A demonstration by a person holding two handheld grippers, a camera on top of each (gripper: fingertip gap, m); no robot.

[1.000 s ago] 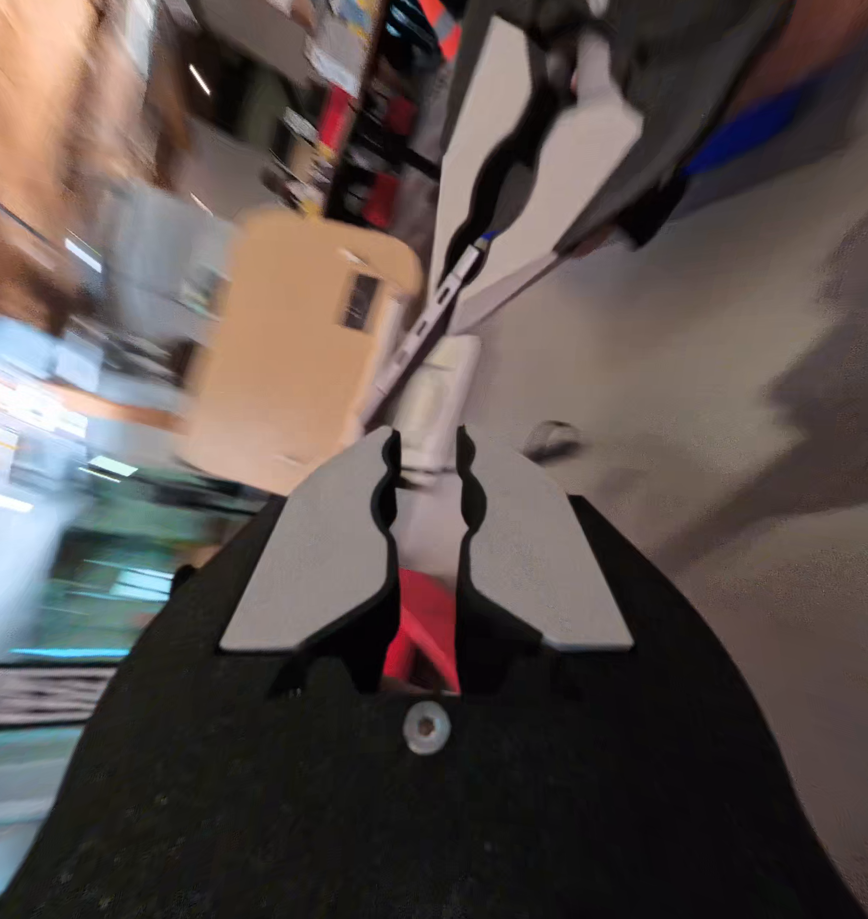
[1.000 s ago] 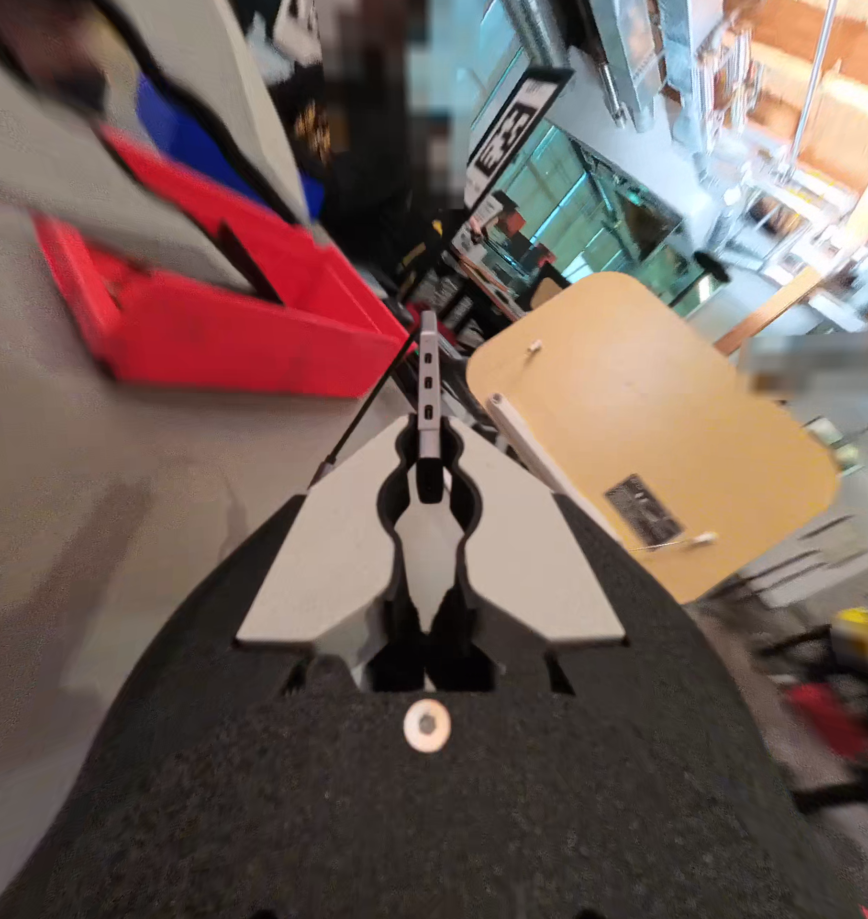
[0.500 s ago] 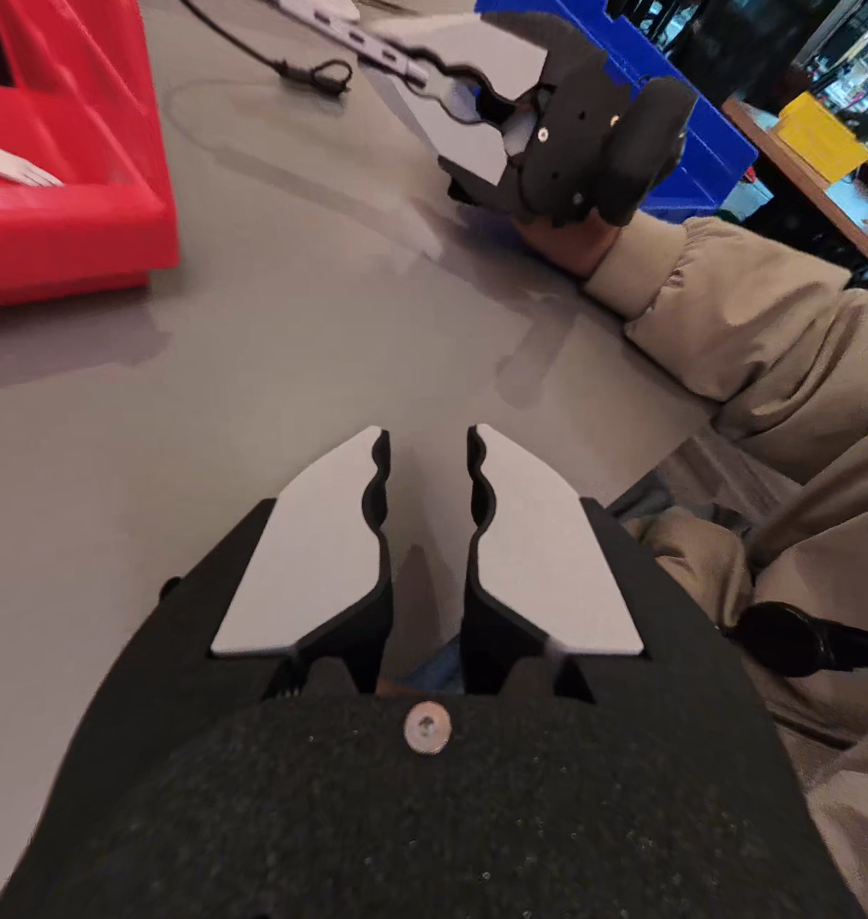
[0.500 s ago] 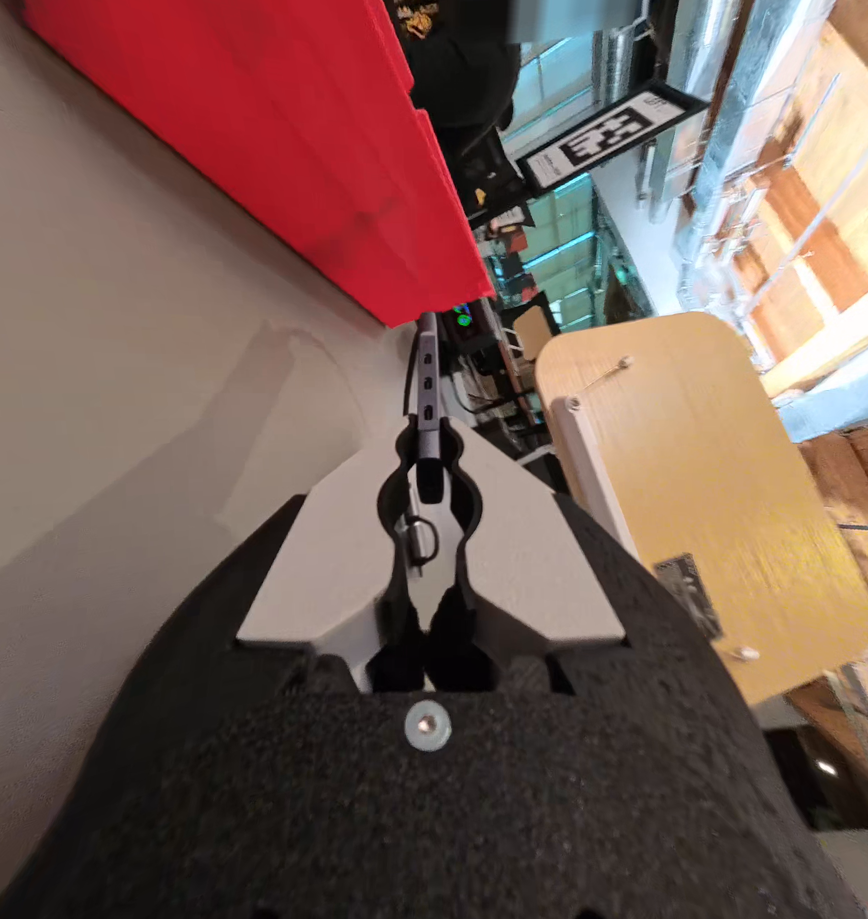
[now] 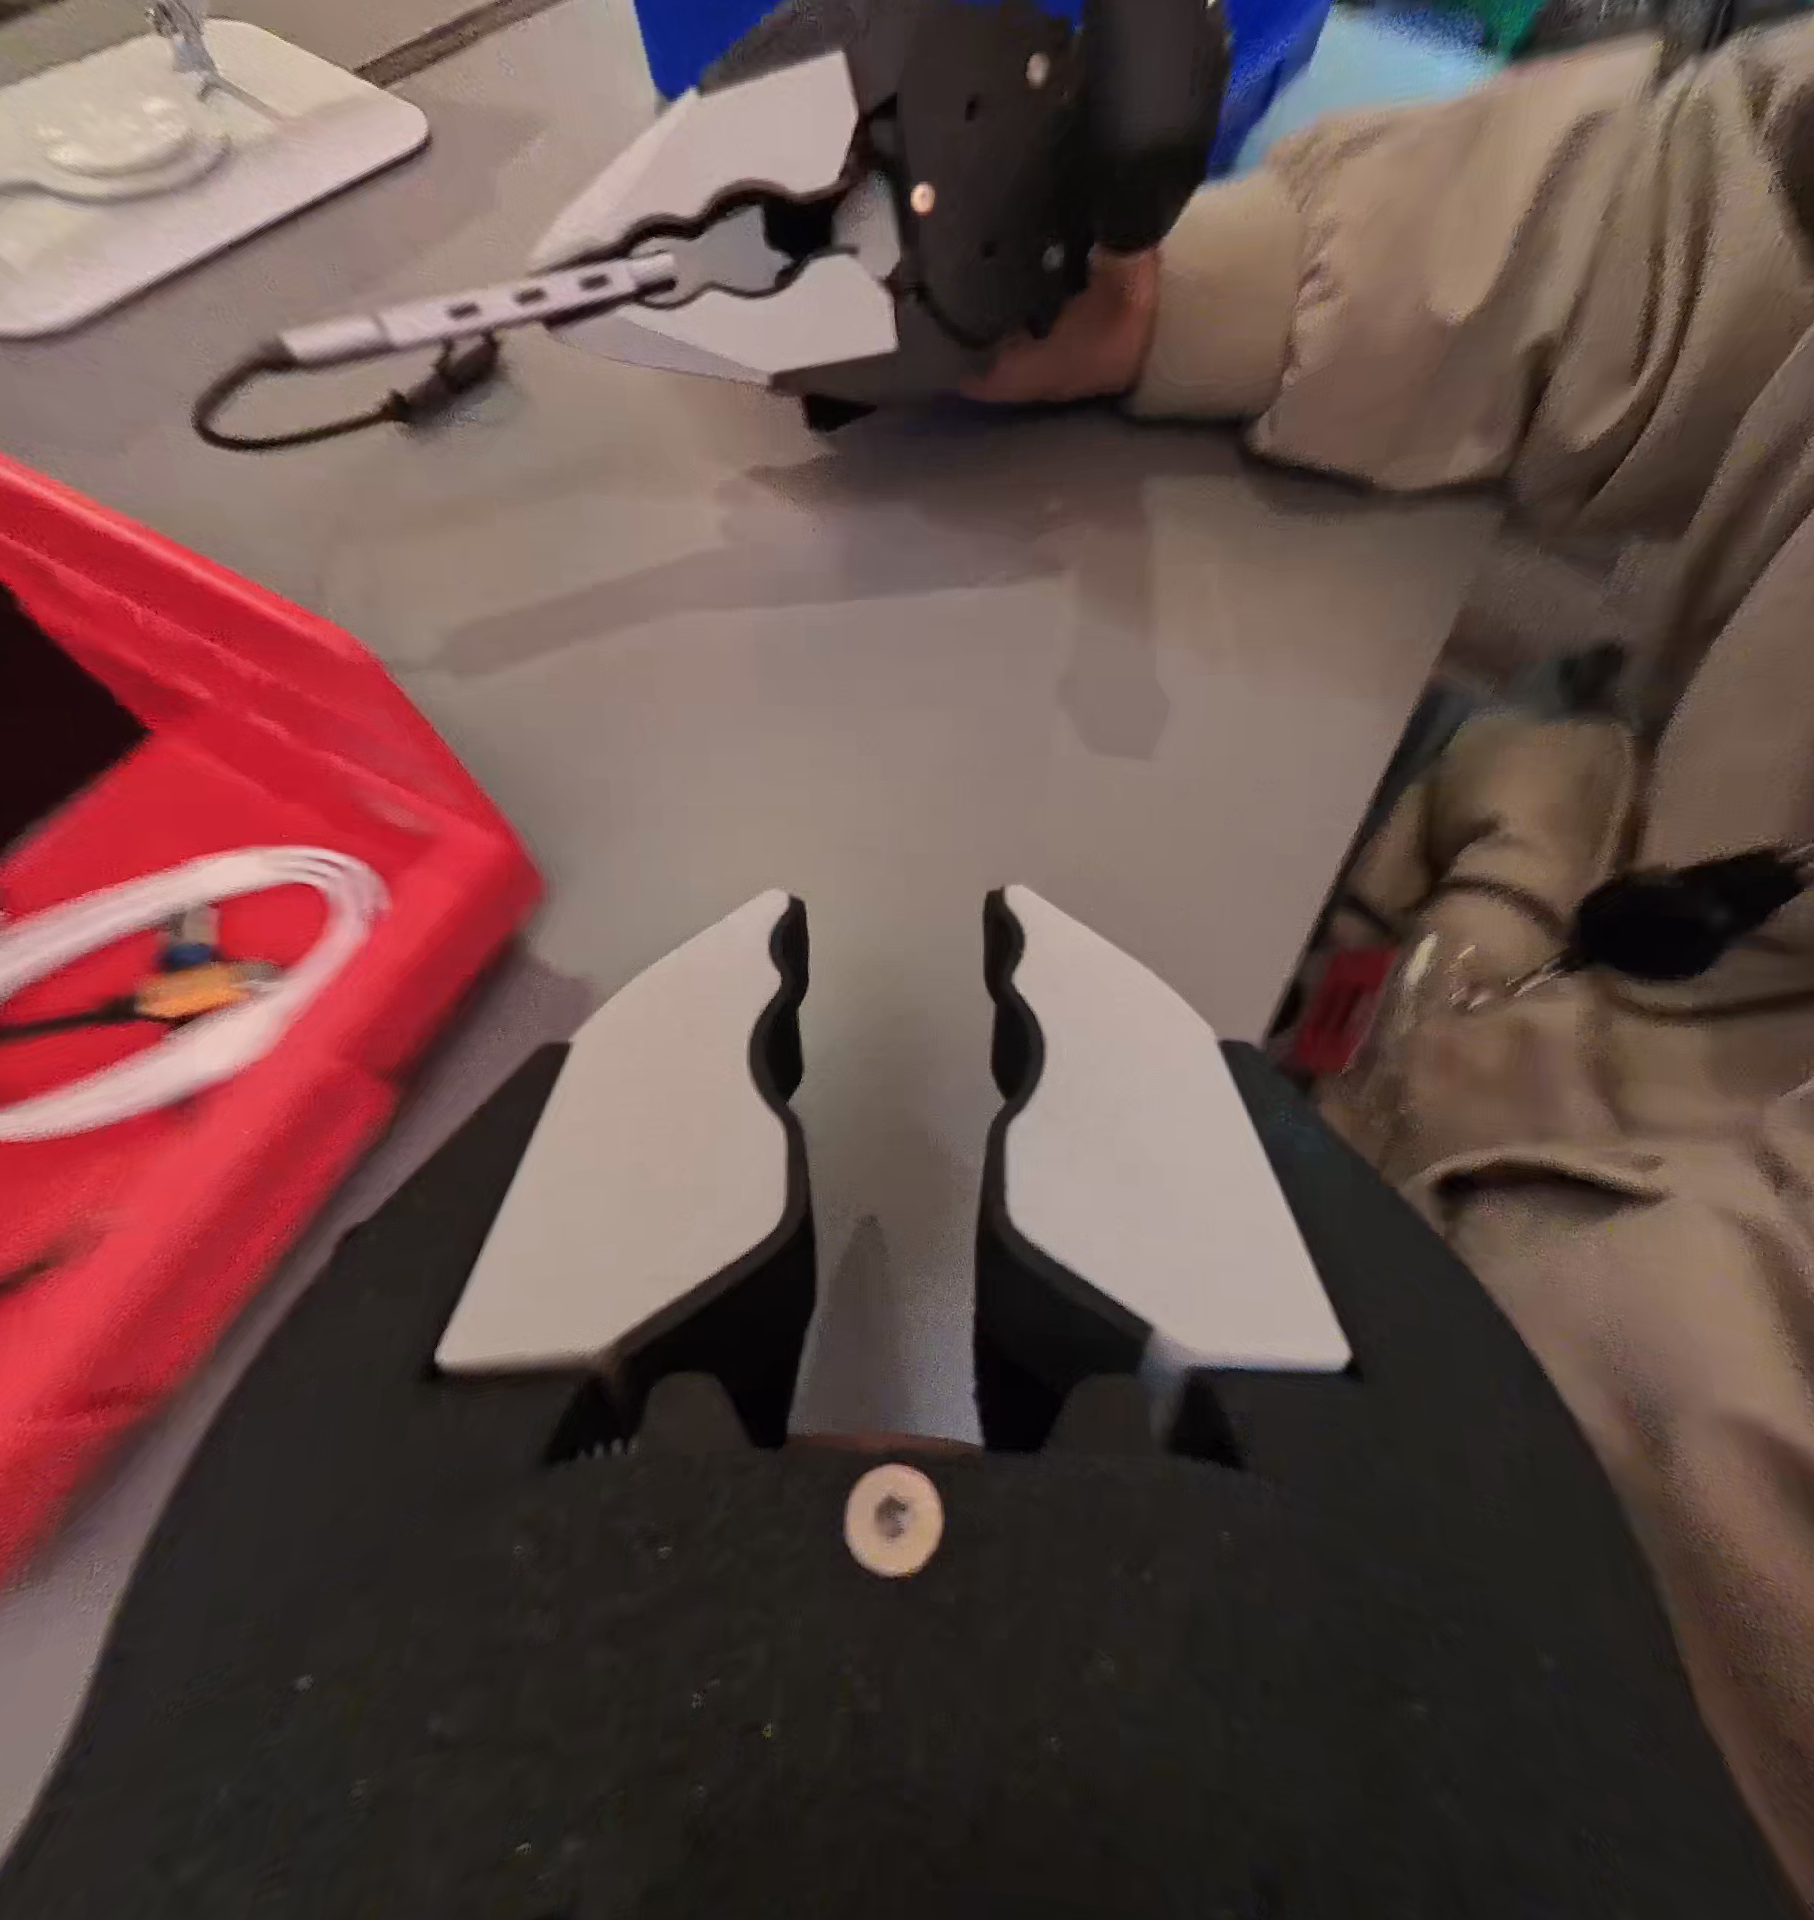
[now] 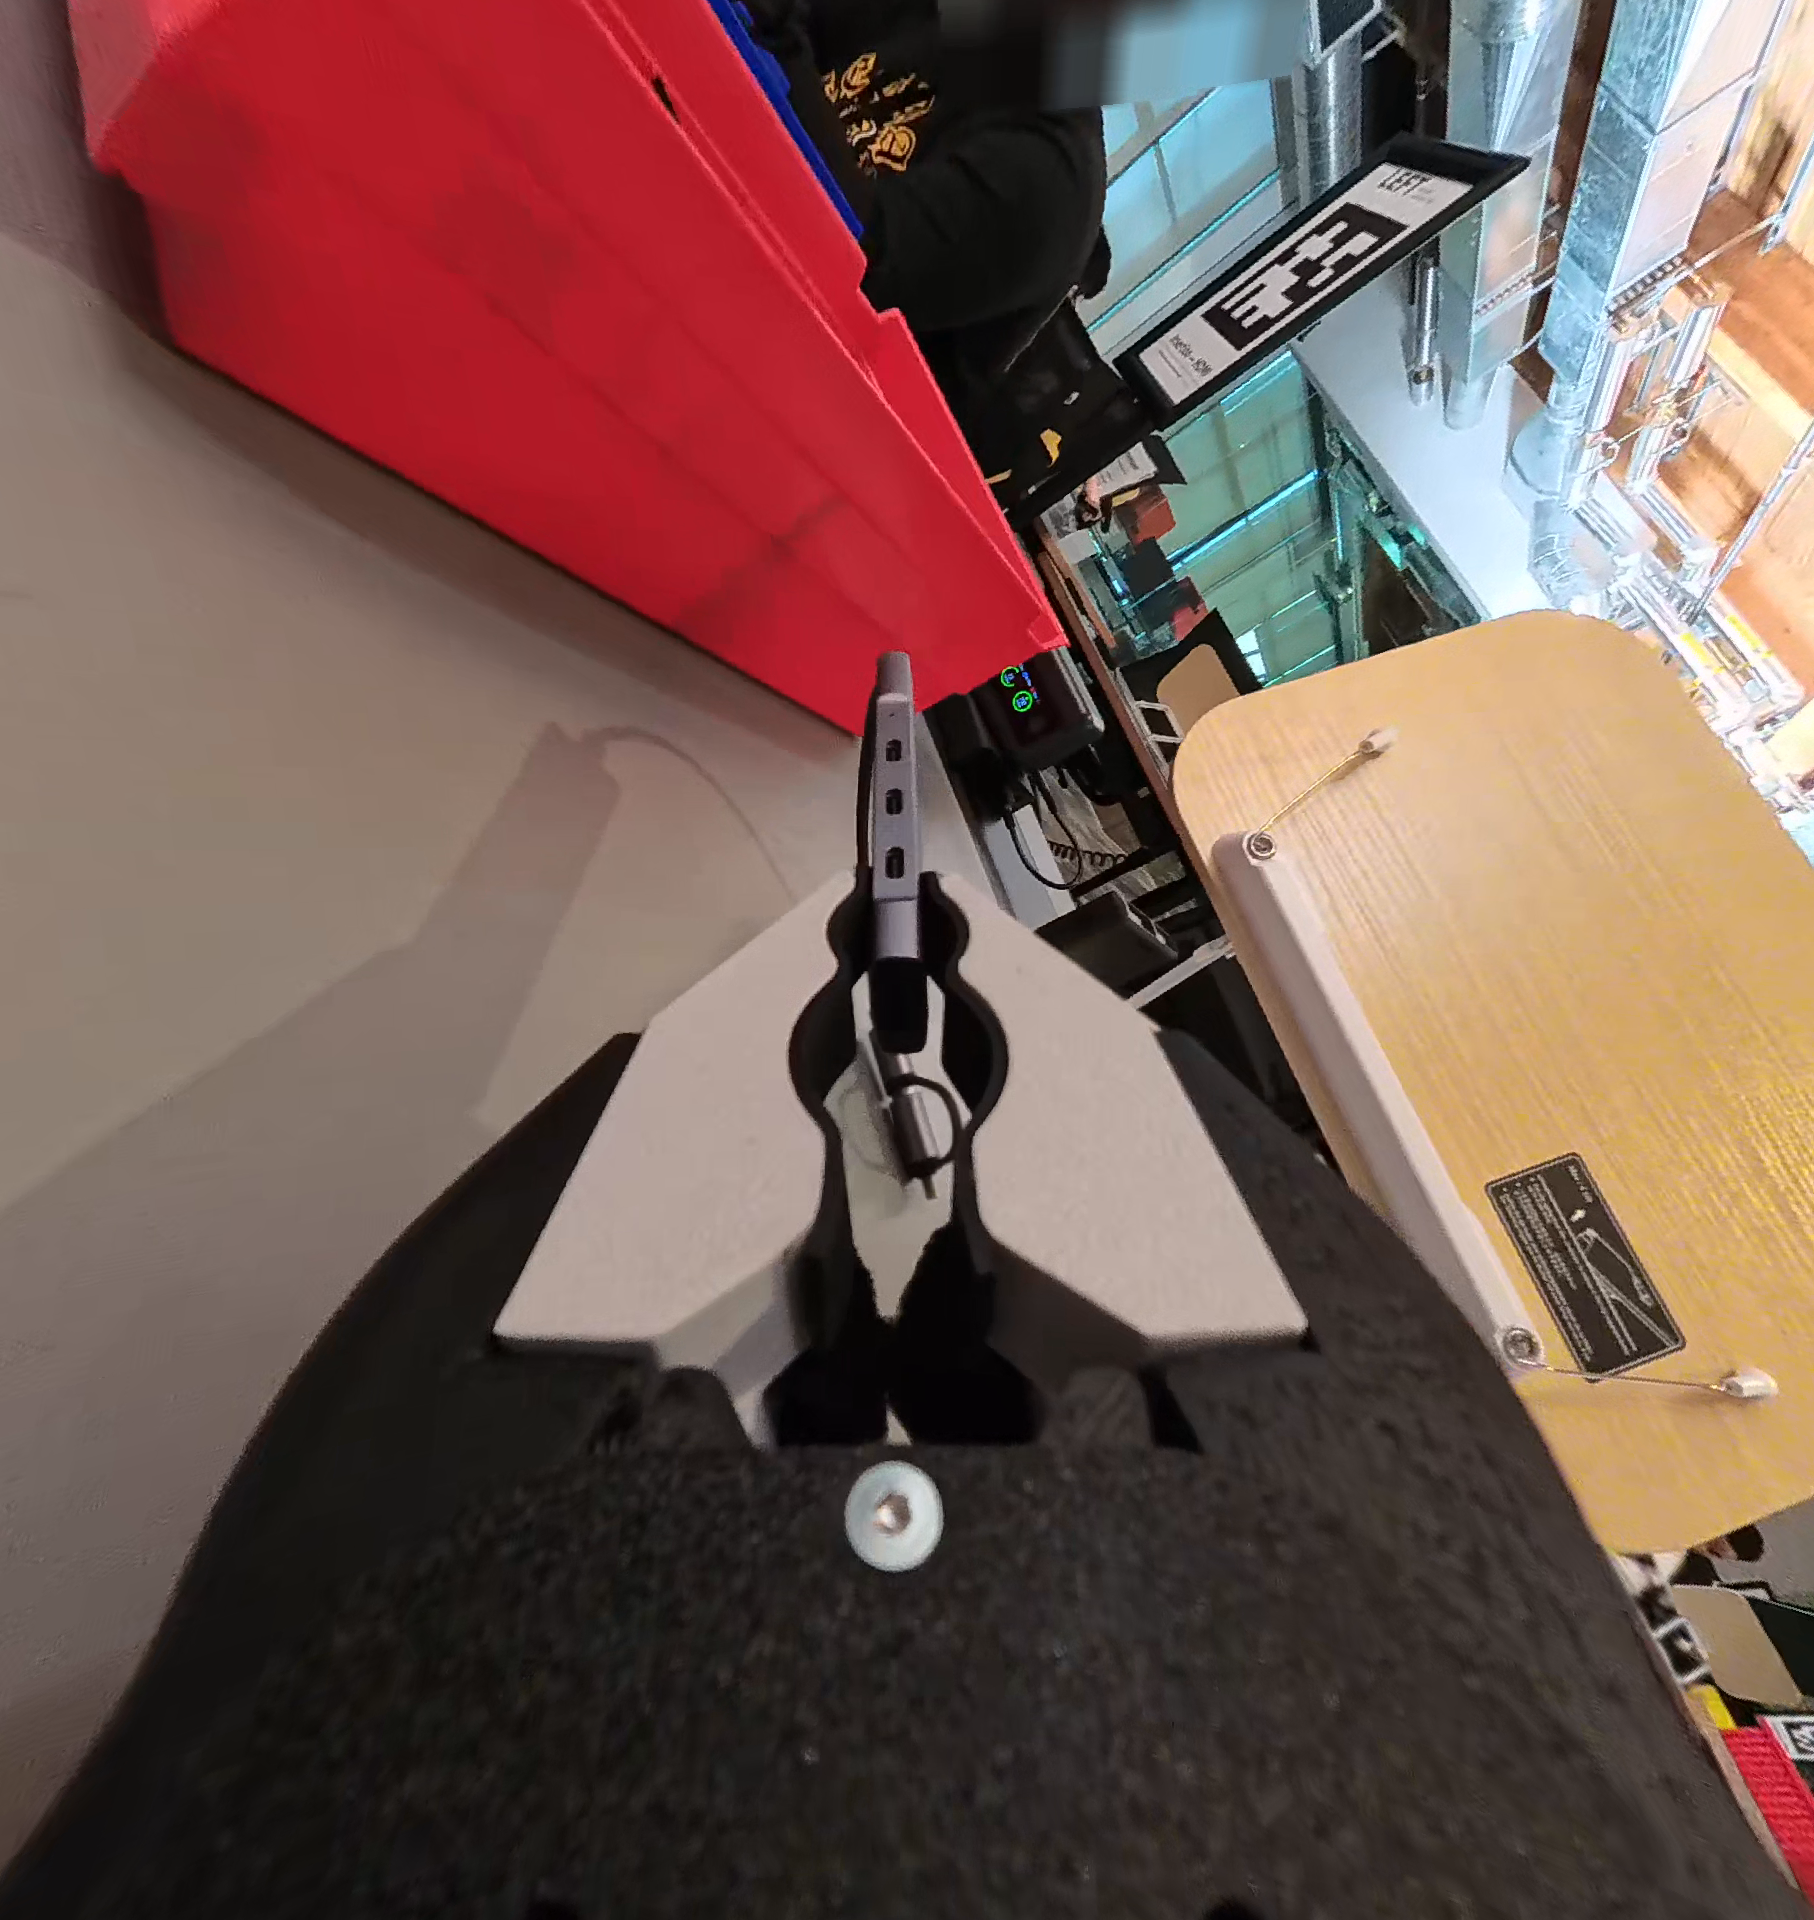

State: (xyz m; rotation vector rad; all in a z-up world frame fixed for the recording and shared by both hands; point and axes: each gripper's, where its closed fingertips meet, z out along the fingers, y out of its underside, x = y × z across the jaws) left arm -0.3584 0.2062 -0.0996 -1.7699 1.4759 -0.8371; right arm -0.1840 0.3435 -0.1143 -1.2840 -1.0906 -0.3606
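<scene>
My right gripper (image 6: 895, 894) is shut on a slim grey USB hub (image 6: 895, 790) with several ports along its edge; the hub sticks out past the fingertips. Its short black cable and plug (image 6: 918, 1127) hang between the fingers. In the left wrist view the same right gripper (image 5: 612, 275) lies on its side on the grey table (image 5: 882, 665), gripping the hub (image 5: 487, 307), whose black cable (image 5: 290, 416) loops on the table. My left gripper (image 5: 895, 914) is open and empty above the table, next to a red bin (image 5: 207, 831).
The red bin holds a coiled white cable (image 5: 155, 997) and small connectors. A white pad with a stand (image 5: 134, 156) lies at the far left, a blue bin (image 5: 1267, 62) behind the right gripper. A person's beige sleeve (image 5: 1505, 260) and lap fill the right. A wooden chair back (image 6: 1557, 1039) stands beyond the table. Left tips to right tips: about 20 cm.
The left wrist view swung from the blurred room down to the table, then left, bringing the red bin's inside into view. The right gripper stayed shut on the hub and tilted sideways.
</scene>
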